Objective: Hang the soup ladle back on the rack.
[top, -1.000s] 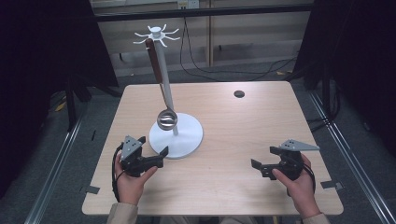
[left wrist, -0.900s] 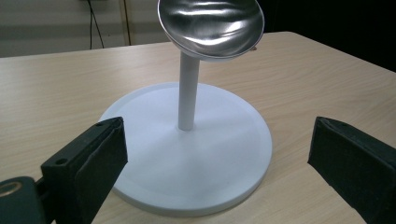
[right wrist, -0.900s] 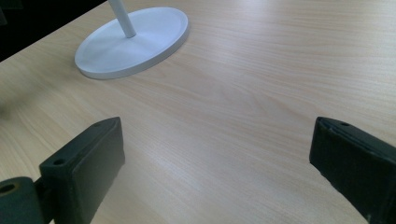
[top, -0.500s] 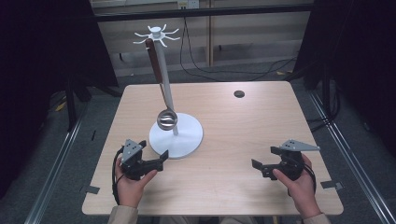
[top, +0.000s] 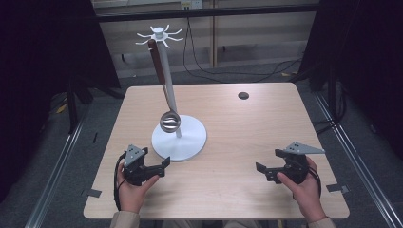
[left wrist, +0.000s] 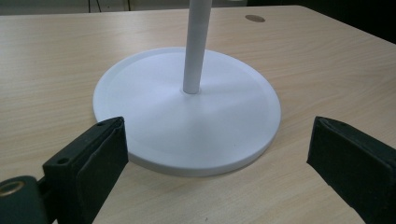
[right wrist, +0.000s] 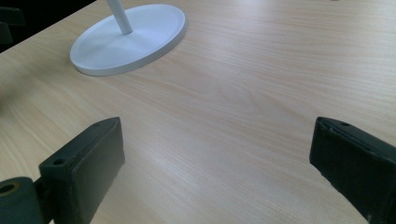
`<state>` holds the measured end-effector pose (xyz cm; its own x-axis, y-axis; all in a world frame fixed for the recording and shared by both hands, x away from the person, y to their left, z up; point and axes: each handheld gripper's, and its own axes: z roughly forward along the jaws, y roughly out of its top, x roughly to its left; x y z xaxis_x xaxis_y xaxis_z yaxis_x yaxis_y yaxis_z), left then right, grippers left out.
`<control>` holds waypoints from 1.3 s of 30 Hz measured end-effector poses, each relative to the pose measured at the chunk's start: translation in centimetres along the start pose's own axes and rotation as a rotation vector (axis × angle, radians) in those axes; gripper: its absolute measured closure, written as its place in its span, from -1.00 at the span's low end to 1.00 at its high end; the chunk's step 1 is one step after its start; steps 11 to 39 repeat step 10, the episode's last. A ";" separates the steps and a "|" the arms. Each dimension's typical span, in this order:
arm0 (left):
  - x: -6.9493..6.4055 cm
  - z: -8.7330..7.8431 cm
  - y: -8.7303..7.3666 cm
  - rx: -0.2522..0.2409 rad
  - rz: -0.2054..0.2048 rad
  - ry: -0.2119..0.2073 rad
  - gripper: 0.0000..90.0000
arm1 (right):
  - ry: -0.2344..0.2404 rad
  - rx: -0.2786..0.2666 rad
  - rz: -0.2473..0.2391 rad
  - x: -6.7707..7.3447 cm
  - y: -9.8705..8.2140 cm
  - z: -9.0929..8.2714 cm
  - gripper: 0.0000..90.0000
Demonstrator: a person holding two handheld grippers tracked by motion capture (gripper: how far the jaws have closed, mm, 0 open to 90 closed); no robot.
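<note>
In the high view, a light wooden counter (top: pixel 266 128) carried a white stand whose round base (top: pixel 190 142) sat left of centre, with a thin white pole (top: pixel 167 80) rising to a crown of short hooks (top: pixel 159 35). A brown-handled ladle (top: pixel 162 90) hung from one hook, its metal bowl low beside the pole, just above the base. A small dark disc (top: pixel 243 95) lay well apart near the far edge. The left gripper (top: pixel 161 167) was held at the near left, just beside the base's near rim, its fingers apart and holding nothing; the right gripper (top: pixel 262 171) was held at the near right, well clear of the stand, its fingers likewise apart and empty. Bare counter lay open between the two grippers and toward the far right corner. Dark curtains closed off both sides, and cables lay on the floor beyond the far edge. In the left gripper view, the base (left wrist: pixel 187 107) lay directly ahead between the two separated fingers (left wrist: pixel 88 163), its near rim not touching them; the pole (left wrist: pixel 195 46) was cut off at the top, and the disc (left wrist: pixel 255 18) showed far off. In the right gripper view, the fingers (right wrist: pixel 84 163) stood wide over bare wood, with the base (right wrist: pixel 135 32) at upper left, partly cut off by the frame.
</note>
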<state>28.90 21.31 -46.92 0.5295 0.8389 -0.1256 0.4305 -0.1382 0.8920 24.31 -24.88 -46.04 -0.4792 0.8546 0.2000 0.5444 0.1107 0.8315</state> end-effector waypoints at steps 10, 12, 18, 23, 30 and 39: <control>0.1 0.1 -0.1 0.020 -0.016 -0.016 -0.89 | 0.000 0.006 -0.007 0.1 -0.1 0.2 -0.94; 0.1 0.1 -0.1 0.020 -0.016 -0.016 -0.89 | 0.000 0.006 -0.007 0.1 -0.1 0.2 -0.94; 0.1 0.1 -0.1 0.020 -0.016 -0.016 -0.89 | 0.000 0.006 -0.007 0.1 -0.1 0.2 -0.94; 0.1 0.1 -0.1 0.020 -0.016 -0.016 -0.89 | 0.000 0.006 -0.007 0.1 -0.1 0.2 -0.94; 0.1 0.1 -0.1 0.020 -0.016 -0.016 -0.89 | 0.000 0.006 -0.007 0.1 -0.1 0.2 -0.94; 0.1 0.1 -0.1 0.020 -0.016 -0.016 -0.89 | 0.000 0.006 -0.007 0.1 -0.1 0.2 -0.94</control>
